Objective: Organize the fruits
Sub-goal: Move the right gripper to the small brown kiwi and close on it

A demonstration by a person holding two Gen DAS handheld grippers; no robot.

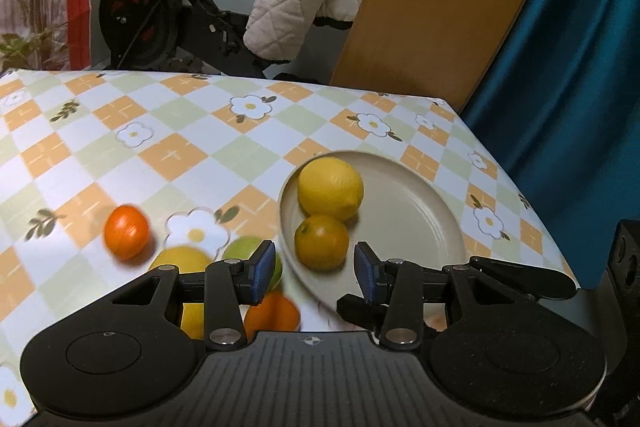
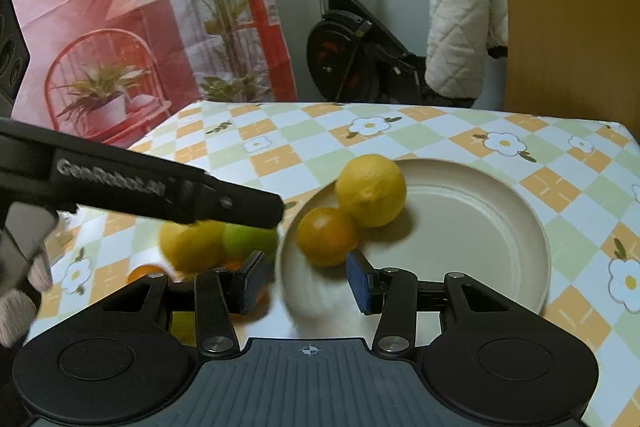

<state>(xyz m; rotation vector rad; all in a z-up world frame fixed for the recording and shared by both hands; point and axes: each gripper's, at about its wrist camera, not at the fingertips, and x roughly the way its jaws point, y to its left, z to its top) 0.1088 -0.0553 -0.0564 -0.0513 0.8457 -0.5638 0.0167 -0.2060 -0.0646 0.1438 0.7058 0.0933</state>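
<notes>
Fruit part sorted onto the plate, both grippers empty.
Near the table's front edge: orange, lemon, lime; plated lemon touches plated orange. Left gripper and right gripper stand partly open, holding nothing.

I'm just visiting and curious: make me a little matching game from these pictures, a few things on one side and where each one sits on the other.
Things:
1. big lemon
2. green fruit
3. lone orange
4. white quilted jacket

Places:
A. on the tablecloth, apart from the other fruit
B. on the plate, touching a small orange
C. draped on the exercise bike behind the table
D. off the plate, beside a yellow fruit

Pairs: 1-B, 2-D, 3-A, 4-C
</notes>
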